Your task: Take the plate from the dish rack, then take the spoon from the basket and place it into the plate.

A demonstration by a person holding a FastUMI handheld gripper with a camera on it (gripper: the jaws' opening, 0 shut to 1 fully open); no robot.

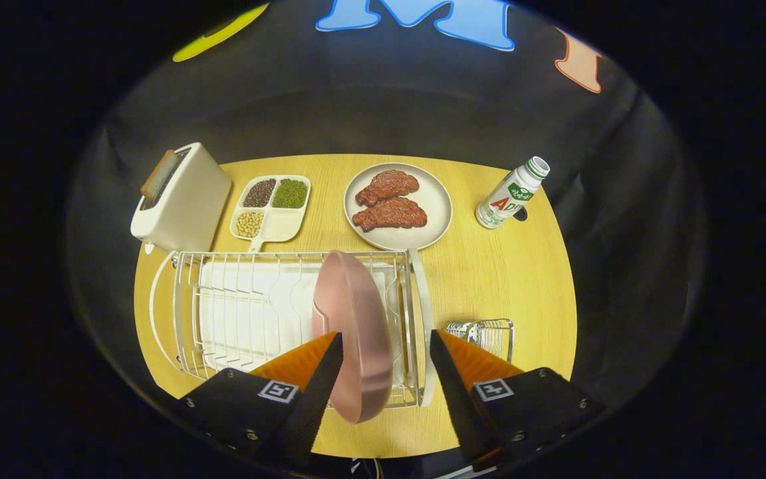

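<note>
A pink plate (351, 313) stands on edge in the right end of the white wire dish rack (223, 261). My gripper (385, 334) is open and straddles the plate's near rim. The left finger lies close against the plate's left face, and a clear gap separates the right finger from it. A small wire basket (489, 330) sits just right of the rack, partly hidden behind the right finger. I cannot make out what is inside it.
On the round wooden table (509, 273), beyond the rack, stand a cream toaster (180, 199), a divided tray of beans (273, 207), a grey plate with two pieces of meat (397, 205) and a white bottle (510, 194).
</note>
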